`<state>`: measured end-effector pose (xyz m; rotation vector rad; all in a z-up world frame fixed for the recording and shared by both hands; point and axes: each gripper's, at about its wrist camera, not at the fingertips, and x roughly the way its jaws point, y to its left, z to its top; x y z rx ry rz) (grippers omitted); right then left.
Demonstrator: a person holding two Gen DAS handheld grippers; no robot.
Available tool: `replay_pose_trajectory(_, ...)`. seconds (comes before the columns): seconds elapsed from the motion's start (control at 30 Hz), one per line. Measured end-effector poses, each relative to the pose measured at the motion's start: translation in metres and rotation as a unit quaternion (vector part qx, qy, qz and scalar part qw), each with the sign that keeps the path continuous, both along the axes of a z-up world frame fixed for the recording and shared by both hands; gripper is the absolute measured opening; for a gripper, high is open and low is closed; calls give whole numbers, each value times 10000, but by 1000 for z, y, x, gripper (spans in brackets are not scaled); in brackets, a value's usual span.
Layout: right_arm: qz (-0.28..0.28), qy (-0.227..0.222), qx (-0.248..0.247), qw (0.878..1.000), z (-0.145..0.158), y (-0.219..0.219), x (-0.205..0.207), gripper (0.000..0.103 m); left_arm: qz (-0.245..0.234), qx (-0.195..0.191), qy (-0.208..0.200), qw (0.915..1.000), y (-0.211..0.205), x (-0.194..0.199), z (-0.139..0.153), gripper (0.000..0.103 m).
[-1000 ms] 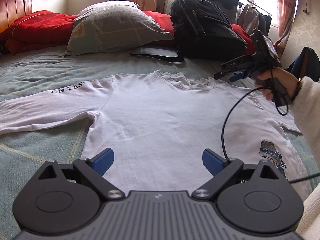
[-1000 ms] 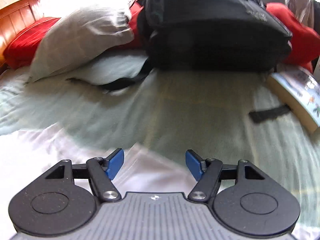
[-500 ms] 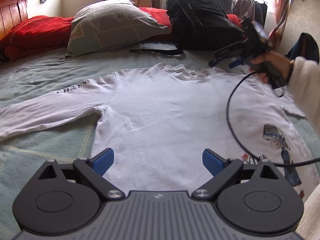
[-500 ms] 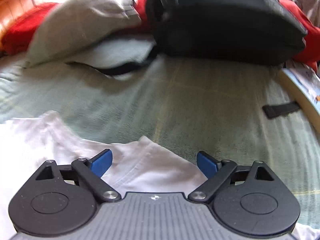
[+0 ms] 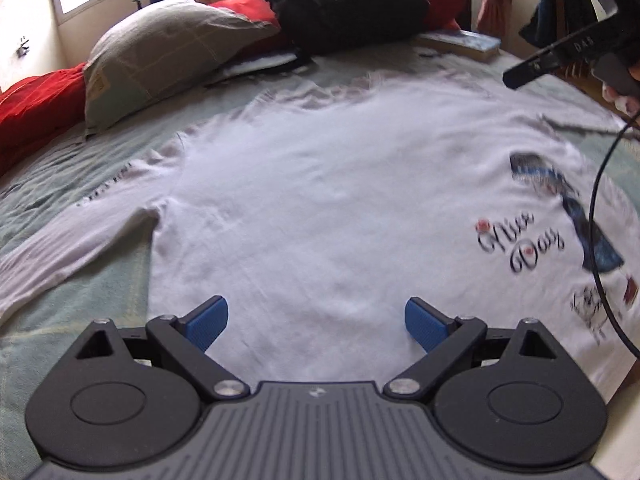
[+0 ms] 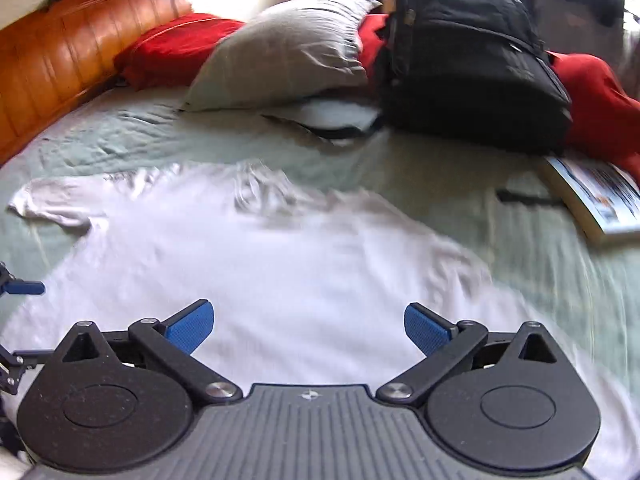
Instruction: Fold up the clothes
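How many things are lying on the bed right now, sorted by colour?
White: 1, the long-sleeved shirt spread flat.
Grey: 1, the pillow.
Black: 1, the backpack.
Red: 1, the bedding bunched along the far side; it may be more than one piece.
Multicoloured: 1, the book at the right.
Total: 5.

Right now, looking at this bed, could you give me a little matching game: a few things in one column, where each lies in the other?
Things:
1. white long-sleeved shirt
2. black fabric backpack
3. grey-beige pillow
4. thick paperback book

Places:
A. leaning against the red bedding, left of the backpack
B. spread flat on the green bedsheet
C. lying flat at the right, below the backpack
D. at the head of the bed, right of the pillow

Pairs: 1-B, 2-D, 3-A, 4-C
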<state>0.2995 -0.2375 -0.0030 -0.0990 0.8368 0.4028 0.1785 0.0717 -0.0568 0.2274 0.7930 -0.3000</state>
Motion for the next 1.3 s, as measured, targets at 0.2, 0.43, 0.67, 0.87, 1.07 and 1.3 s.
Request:
replay_pose_trajectory(0.2,-203,-427,-354,9983,-62,29,-57,103,116,-49,-26,9999,3,-16,-12,97)
replay_pose_trajectory(0.43,-440,-554,-310,9970,-78,14,-115,103,383,35,-146,9992,9,-60,-13,97)
replay_pose_trajectory(0.67,-381,-498,-251,9977,-82,-8,-172,103,557,137,-156,9982,8,-106,-14,97)
replay_pose_trajectory(0.87,-287,-716,-300,9966,-75,-7,-194,103,276,327,-527,9977,-20,-112,5,97)
replay_pose_trajectory(1.07,-193,-833,-287,9959,-68,14,-182,103,304,70,-722,9969,-63,-78,7,97)
replay_pose_trajectory(1.3,-347,-479,-220,9980,-83,23,-172,103,611,-147,-475,9969,-72,-77,-24,98)
